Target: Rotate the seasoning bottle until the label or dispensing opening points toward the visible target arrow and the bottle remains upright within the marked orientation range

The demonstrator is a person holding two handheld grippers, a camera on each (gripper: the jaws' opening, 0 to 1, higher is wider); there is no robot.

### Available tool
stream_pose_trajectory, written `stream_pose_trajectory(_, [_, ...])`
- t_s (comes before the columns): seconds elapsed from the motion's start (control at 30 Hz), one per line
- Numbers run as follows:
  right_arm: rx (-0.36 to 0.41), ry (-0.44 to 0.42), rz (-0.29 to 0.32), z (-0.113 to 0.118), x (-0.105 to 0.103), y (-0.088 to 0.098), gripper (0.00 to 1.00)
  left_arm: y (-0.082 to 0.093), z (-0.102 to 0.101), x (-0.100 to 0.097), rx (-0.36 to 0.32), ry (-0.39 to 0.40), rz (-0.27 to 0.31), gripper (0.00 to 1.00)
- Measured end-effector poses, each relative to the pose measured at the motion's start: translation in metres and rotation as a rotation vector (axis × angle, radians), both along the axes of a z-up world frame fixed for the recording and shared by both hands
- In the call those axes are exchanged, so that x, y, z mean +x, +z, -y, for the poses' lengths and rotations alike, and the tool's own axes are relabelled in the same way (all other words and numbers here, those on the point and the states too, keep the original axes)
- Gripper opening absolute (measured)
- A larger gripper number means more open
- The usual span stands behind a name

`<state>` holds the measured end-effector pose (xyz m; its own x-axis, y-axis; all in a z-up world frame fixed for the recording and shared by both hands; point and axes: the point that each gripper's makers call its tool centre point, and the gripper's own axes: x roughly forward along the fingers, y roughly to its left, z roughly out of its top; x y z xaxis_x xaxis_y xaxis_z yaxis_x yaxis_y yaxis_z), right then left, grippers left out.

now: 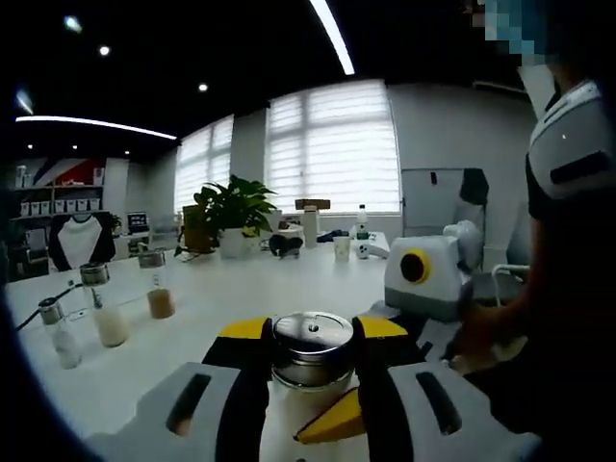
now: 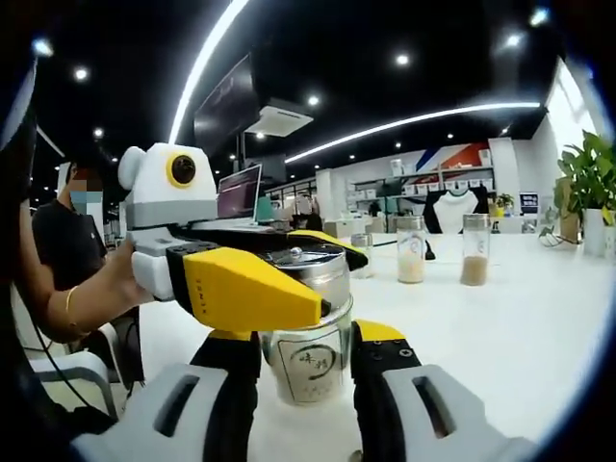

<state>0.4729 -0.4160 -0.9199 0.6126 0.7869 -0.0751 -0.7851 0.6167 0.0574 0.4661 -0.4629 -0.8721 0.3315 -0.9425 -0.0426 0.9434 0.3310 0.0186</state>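
A glass seasoning bottle (image 2: 306, 364) with a metal shaker lid (image 1: 313, 335) stands upright on the white table (image 2: 520, 327), holding pale powder and showing a dark round label. My left gripper (image 1: 313, 337) is shut on the lid, its yellow-tipped jaws on either side. In the right gripper view it reaches in from the left as a long yellow jaw (image 2: 252, 287) across the lid. My right gripper (image 2: 306, 371) is shut on the glass body lower down. Its white housing (image 1: 425, 276) and one yellow fingertip (image 1: 332, 421) appear in the left gripper view.
Three more seasoning bottles (image 1: 101, 310) stand in a row at the table's left, seen further off as bottles (image 2: 411, 248) in the right gripper view. A potted plant (image 1: 231, 214) and small items sit at the far end. A person's hand (image 2: 115, 284) holds the left gripper.
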Motion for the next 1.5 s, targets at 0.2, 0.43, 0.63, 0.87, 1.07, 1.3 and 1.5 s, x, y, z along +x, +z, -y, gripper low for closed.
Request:
stream_pose_trajectory(0.2, [0.004,0.075,0.024,-0.007,-0.01,0.006,0.36,0.005,-0.002,-0.012,-0.034,-0.132,-0.045,0.35])
stream_pose_trajectory(0.43, [0.0,0.125,0.044,-0.011,-0.018,0.011,0.37,0.01,-0.003,-0.017,-0.068,-0.196,-0.06,0.35])
stream_pose_trajectory(0.63, [-0.002,0.14,0.054,-0.013,-0.02,0.012,0.37,0.01,-0.001,-0.022,-0.064,-0.225,-0.051,0.35])
stream_pose_trajectory(0.87, [-0.016,0.128,0.058,-0.013,-0.018,0.007,0.36,0.005,0.001,-0.022,-0.019,-0.231,-0.037,0.35])
stream_pose_trajectory(1.07, [-0.022,0.132,0.064,-0.013,-0.015,0.005,0.36,0.002,0.002,-0.021,0.02,-0.217,-0.012,0.35])
stream_pose_trajectory(1.3, [-0.035,0.162,0.081,-0.014,-0.001,0.011,0.35,0.007,-0.001,-0.006,0.028,-0.194,0.003,0.35])
stream_pose_trajectory(1.5, [0.017,0.203,0.094,-0.016,0.009,0.022,0.35,0.017,-0.005,0.009,-0.016,-0.159,-0.01,0.35])
